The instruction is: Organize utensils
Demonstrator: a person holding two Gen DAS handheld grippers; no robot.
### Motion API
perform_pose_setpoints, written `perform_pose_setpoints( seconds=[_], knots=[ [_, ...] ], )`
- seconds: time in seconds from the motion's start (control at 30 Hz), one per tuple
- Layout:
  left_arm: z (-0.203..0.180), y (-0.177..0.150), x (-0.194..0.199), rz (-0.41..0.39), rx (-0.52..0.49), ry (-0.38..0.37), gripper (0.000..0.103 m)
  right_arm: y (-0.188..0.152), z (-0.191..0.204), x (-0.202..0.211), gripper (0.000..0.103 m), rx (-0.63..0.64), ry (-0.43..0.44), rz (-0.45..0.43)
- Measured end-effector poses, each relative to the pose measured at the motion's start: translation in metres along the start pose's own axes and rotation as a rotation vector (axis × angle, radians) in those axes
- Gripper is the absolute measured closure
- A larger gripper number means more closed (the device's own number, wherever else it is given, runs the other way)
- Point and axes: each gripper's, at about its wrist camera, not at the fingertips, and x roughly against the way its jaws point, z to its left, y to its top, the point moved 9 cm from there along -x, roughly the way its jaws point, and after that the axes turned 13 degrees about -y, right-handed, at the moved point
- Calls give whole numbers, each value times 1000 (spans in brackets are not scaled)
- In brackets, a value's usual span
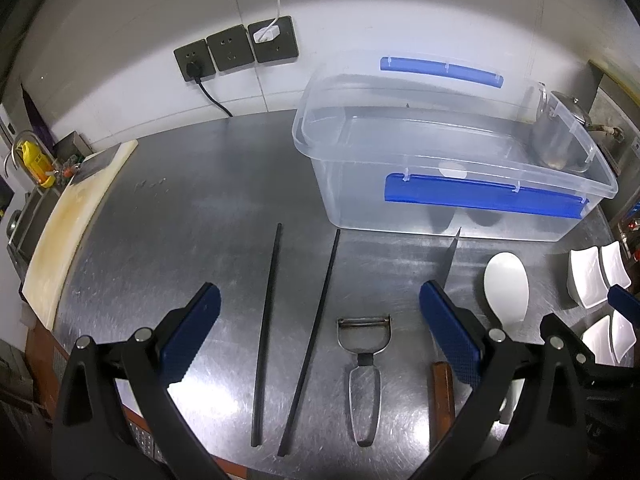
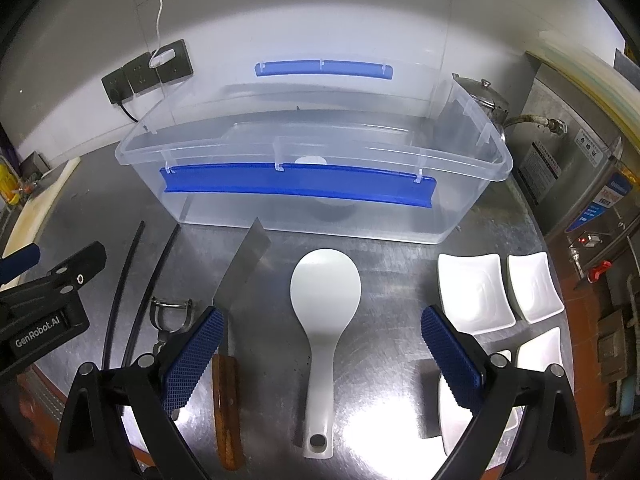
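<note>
Two black chopsticks (image 1: pixel 267 332) (image 1: pixel 314 336) lie side by side on the steel counter, with a metal peeler (image 1: pixel 364 364) to their right. My left gripper (image 1: pixel 320 308) is open and empty above them. A wooden-handled knife (image 2: pixel 236 312) and a white rice paddle (image 2: pixel 322 320) lie further right. My right gripper (image 2: pixel 320 332) is open and empty, its fingers either side of the paddle's handle and above it. A clear plastic bin (image 2: pixel 304 168) with blue latches stands open behind the utensils; the bin also shows in the left wrist view (image 1: pixel 452 184).
Several small white square dishes (image 2: pixel 500 296) sit at the right. A cutting board (image 1: pixel 72 232) lies along the left edge. A metal kettle (image 2: pixel 484 96) stands behind the bin. Wall sockets (image 1: pixel 236 48) with cables are on the back wall. The counter's front edge is close.
</note>
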Motion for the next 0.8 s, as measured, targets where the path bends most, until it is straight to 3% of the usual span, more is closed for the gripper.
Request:
perform_pose_setpoints(
  seconds=[0.8],
  knots=[
    [-6,-4,-4,10,-3,-6,7,-6,-10,-1,5,-7,-32,11]
  ],
)
